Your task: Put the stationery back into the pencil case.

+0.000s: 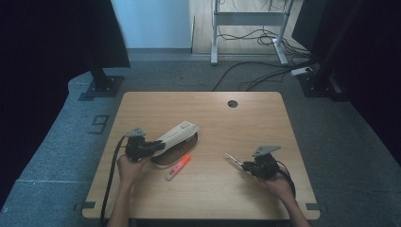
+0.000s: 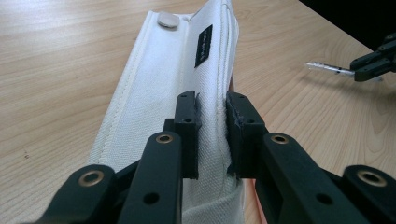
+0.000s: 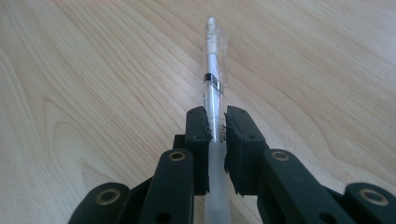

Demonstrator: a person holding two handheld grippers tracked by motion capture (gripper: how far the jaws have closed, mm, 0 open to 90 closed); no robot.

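A white fabric pencil case (image 1: 177, 135) lies on the wooden table (image 1: 213, 118) at left of centre, its flap lifted. My left gripper (image 1: 158, 146) is shut on the edge of that flap; in the left gripper view the pads pinch the white cloth (image 2: 212, 126) and the case (image 2: 159, 93) runs away from the jaws. An orange highlighter (image 1: 178, 167) lies just in front of the case. My right gripper (image 1: 242, 165) is shut on a clear pen (image 1: 233, 159), which points up and left. In the right gripper view the pen (image 3: 213, 70) sticks out past the jaws (image 3: 215, 128) above the bare wood.
A round cable hole (image 1: 232, 103) sits near the table's far edge. Beyond the table are a desk frame (image 1: 248, 28) with cables on the floor and dark screens at both sides. The other gripper with its pen (image 2: 369, 63) appears far right in the left gripper view.
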